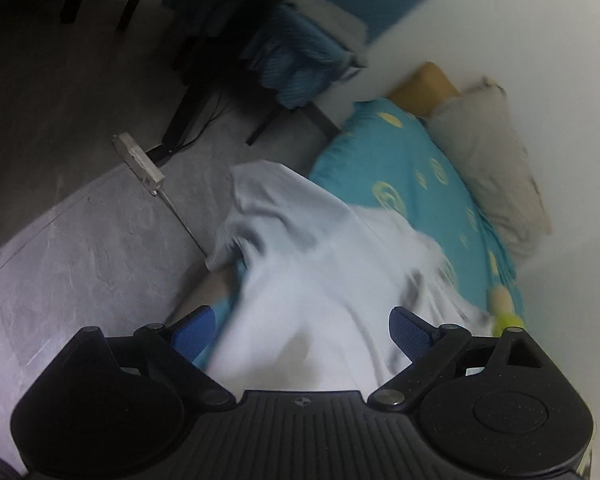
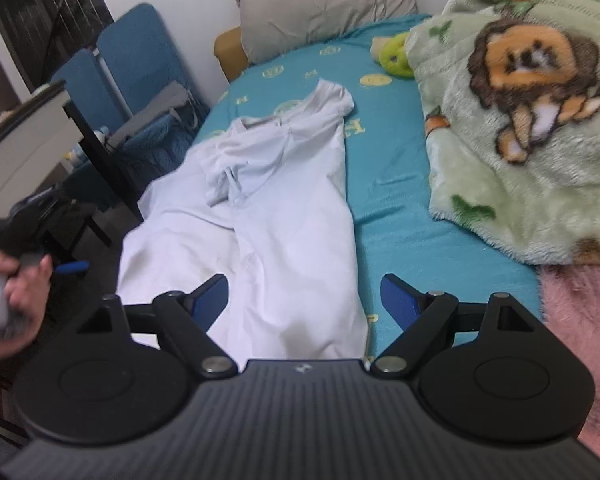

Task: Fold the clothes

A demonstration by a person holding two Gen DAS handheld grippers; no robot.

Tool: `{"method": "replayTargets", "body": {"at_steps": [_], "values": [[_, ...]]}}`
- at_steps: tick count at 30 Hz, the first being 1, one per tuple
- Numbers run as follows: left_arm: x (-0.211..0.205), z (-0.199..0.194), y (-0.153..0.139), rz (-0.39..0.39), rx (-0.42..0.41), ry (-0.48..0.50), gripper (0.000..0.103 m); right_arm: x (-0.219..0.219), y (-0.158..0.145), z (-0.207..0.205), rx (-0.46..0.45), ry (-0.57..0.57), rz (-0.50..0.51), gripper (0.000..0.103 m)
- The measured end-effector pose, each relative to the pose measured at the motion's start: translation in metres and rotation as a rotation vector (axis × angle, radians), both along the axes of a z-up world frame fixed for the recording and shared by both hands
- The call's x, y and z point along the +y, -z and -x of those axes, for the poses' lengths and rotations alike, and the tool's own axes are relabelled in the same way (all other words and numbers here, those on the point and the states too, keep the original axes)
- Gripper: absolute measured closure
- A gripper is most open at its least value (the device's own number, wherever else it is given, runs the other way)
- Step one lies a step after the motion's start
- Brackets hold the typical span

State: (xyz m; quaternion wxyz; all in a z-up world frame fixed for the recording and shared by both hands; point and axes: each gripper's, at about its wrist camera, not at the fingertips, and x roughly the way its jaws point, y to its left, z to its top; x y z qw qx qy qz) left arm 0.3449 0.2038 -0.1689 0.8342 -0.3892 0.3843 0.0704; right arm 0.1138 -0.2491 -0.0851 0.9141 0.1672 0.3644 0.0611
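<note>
- A bed with a turquoise patterned sheet [image 2: 396, 184] fills the room's corner, a green lion-print blanket [image 2: 520, 120] heaped along its right side.
- A white T-shirt [image 2: 284, 216] lies rumpled lengthwise on the sheet, its left part spilling over the mattress edge.
- A grey pillow [image 2: 324, 4] sits at the head.
- The right gripper [image 2: 304, 300] hovers over the shirt's hem, fingers spread wide, empty.
- The left gripper [image 1: 302, 330], fingers equally wide and empty, frames blurred white cloth.

A grey pillow [image 2: 324, 8] is propped at the bed's head. A lion-print blanket [image 2: 520, 120] is heaped beside a green toy [image 2: 396, 58].
</note>
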Motion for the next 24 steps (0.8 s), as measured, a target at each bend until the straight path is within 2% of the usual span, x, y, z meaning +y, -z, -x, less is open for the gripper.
{"method": "replayTargets", "body": {"at_steps": [3, 8, 11, 15, 17, 19, 20, 22, 24], "values": [[0.025, -0.029, 0.032, 0.026, -0.012, -0.024, 0.005, 0.006, 0.012, -0.014, 0.037, -0.01, 0.015, 0.018], [0.052, -0.058, 0.098, 0.238, 0.027, -0.082, 0.006, 0.015, 0.033, -0.038, 0.1, -0.026, 0.039, 0.018], [0.066, -0.06, 0.127, 0.39, -0.017, -0.123, 0.01, 0.02, 0.047, -0.052, 0.142, -0.032, 0.053, 0.019], [0.074, -0.07, 0.14, 0.404, -0.058, -0.131, 0.02, 0.022, 0.061, -0.066, 0.178, -0.031, 0.043, 0.018], [0.075, -0.082, 0.146, 0.434, -0.061, -0.095, 0.025, 0.024, 0.061, -0.066, 0.168, -0.039, 0.059, 0.018], [0.072, -0.093, 0.148, 0.463, -0.032, -0.045, 0.034, 0.024, 0.06, -0.066, 0.166, -0.039, 0.062, 0.018], [0.07, -0.092, 0.143, 0.433, -0.027, -0.048, 0.038, 0.024, 0.06, -0.066, 0.166, -0.037, 0.058, 0.018], [0.066, -0.09, 0.133, 0.376, -0.044, -0.044, 0.073, 0.022, 0.059, -0.066, 0.166, -0.034, 0.048, 0.018], [0.061, -0.088, 0.12, 0.298, -0.024, -0.047, 0.097, 0.021, 0.058, -0.066, 0.167, -0.031, 0.036, 0.019]]}}
